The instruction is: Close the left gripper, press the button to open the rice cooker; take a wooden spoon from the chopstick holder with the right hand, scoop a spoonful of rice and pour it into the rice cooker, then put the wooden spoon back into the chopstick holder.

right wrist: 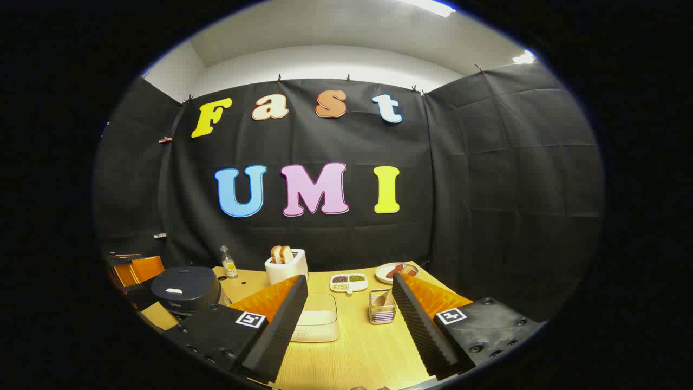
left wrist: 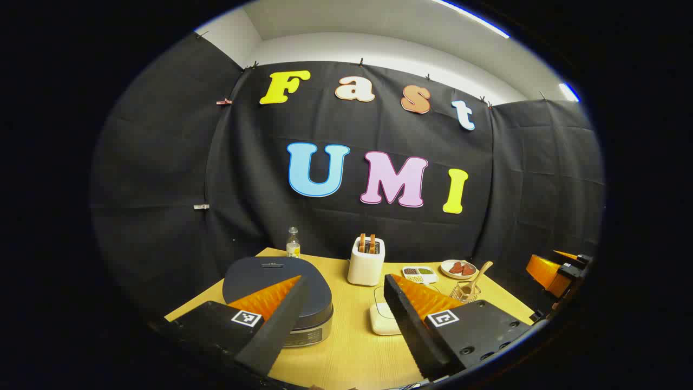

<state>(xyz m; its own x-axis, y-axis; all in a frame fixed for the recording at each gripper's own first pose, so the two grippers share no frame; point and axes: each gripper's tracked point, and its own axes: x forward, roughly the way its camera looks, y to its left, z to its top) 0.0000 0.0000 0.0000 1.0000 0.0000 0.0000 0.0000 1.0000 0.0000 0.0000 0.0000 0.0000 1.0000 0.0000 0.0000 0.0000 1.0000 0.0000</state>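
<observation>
From left to right on the yellow table [left wrist: 346, 352], I see the dark rice cooker [left wrist: 276, 284] with its lid down, so the button press is, as I judge it, not yet done. A small bottle [left wrist: 293, 244] stands behind it near the back wall. My left gripper [left wrist: 341, 311] hovers above the table with its fingers spread wide and holding nothing; it must first be brought together before it can push the button. Between those fingers lies a small white container [left wrist: 381, 319], and behind it stands a white toaster [left wrist: 366, 262] with two slices in it. Farther right come a divided dish [left wrist: 419, 273], a plate [left wrist: 458, 268], and the wire chopstick holder [left wrist: 465, 292] with the wooden spoon [left wrist: 476, 276] leaning out of it, untouched. In the right gripper view the order is the same: rice cooker [right wrist: 187, 290], toaster [right wrist: 286, 265], white container [right wrist: 316, 322], and chopstick holder [right wrist: 383, 307] just inside the right finger. My right gripper [right wrist: 349, 319] is likewise spread apart and empty, well short of the spoon. I cannot tell where the rice is kept. By my estimate every step remains: pressing, fetching the spoon, scooping, pouring and returning it.
</observation>
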